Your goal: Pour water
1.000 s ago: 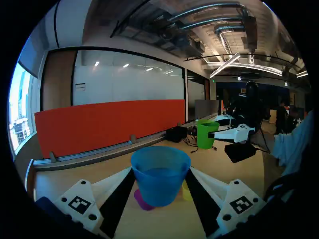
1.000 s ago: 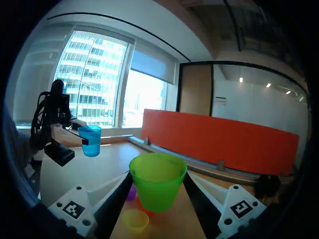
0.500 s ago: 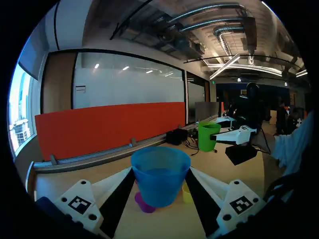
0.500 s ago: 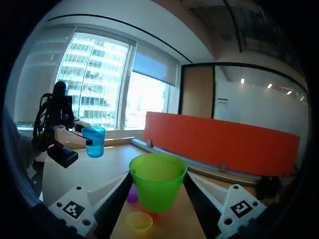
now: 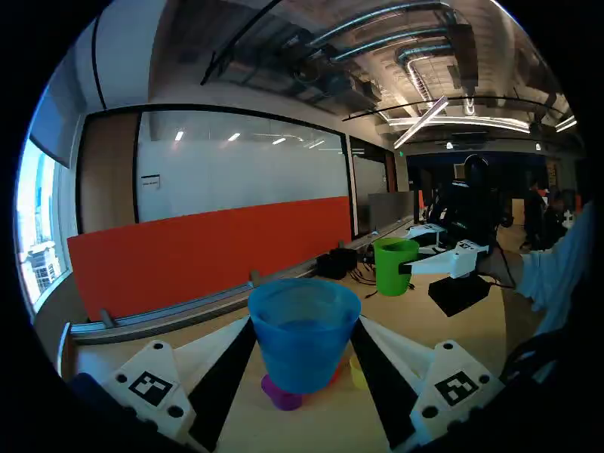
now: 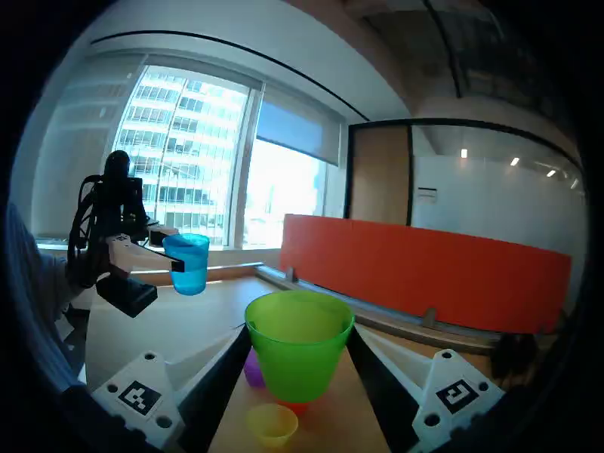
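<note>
The blue cup (image 5: 304, 343), holding water, hangs upright above the wooden table (image 6: 174, 325), clamped between both fingers of the left gripper (image 5: 304, 336). The right gripper (image 6: 300, 341) likewise grips an upright green cup (image 6: 300, 359). Beneath stand a purple cup (image 5: 281, 392) and a yellow cup (image 6: 273, 424).

**Colours and patterns recorded**

A translucent blue cup (image 5: 304, 332) and a bright green cup (image 6: 300, 343) are seen. A purple cup (image 5: 281, 392), a yellow cup (image 6: 273, 425) and an orange cup (image 6: 298, 408) (largely hidden) are noted on the pale wood-toned tabletop (image 5: 325, 423). The left gripper (image 5: 304, 336) and right gripper (image 6: 300, 340) are finished in white, with black inner faces and black-and-white square markers. An orange panel (image 5: 204, 245) is set behind.
</note>
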Available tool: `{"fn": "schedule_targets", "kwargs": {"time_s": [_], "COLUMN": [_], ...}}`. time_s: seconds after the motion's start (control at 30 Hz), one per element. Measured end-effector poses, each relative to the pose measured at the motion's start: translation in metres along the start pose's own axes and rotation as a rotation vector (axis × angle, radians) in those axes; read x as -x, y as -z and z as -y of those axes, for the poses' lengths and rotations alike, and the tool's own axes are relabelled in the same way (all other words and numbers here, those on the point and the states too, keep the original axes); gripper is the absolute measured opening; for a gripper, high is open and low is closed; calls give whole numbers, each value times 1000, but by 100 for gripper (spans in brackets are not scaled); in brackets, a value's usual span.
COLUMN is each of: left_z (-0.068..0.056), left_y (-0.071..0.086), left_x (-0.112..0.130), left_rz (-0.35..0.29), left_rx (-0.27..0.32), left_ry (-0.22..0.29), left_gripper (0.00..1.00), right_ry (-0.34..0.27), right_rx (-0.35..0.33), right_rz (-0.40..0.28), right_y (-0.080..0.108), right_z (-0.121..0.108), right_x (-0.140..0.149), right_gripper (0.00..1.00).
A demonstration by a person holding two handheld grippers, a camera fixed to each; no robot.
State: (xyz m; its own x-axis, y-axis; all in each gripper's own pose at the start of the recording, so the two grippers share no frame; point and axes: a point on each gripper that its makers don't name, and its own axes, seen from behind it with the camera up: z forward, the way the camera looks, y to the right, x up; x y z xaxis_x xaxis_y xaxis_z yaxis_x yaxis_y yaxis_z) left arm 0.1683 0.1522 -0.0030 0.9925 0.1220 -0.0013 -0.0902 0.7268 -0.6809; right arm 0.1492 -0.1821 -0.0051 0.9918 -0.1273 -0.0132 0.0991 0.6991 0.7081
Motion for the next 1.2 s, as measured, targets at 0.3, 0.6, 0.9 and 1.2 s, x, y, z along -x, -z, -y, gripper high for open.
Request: {"fn": "schedule_targets", "kwargs": {"time_s": [0.3, 0.6, 0.9, 1.2], "left_z": [-1, 3, 5, 6], "left_y": [-1, -4, -6, -10], "left_x": [-12, -24, -37, -52], "left_rz": [-12, -22, -36, -50], "left_rx": [-12, -28, -39, -62], "left_ry": [-66, -121, -180, -281], "left_gripper": [84, 84, 84, 84], "right_ry": [9, 10, 10, 15], "right_rx": [-30, -63, -101, -146], "right_rz": [-2, 1, 11, 12], "right_y": [-1, -7, -14, -21], "right_z": [13, 27, 42, 63], "right_x": [0, 3, 8, 9], "right_gripper": [91, 91, 91, 90]}}
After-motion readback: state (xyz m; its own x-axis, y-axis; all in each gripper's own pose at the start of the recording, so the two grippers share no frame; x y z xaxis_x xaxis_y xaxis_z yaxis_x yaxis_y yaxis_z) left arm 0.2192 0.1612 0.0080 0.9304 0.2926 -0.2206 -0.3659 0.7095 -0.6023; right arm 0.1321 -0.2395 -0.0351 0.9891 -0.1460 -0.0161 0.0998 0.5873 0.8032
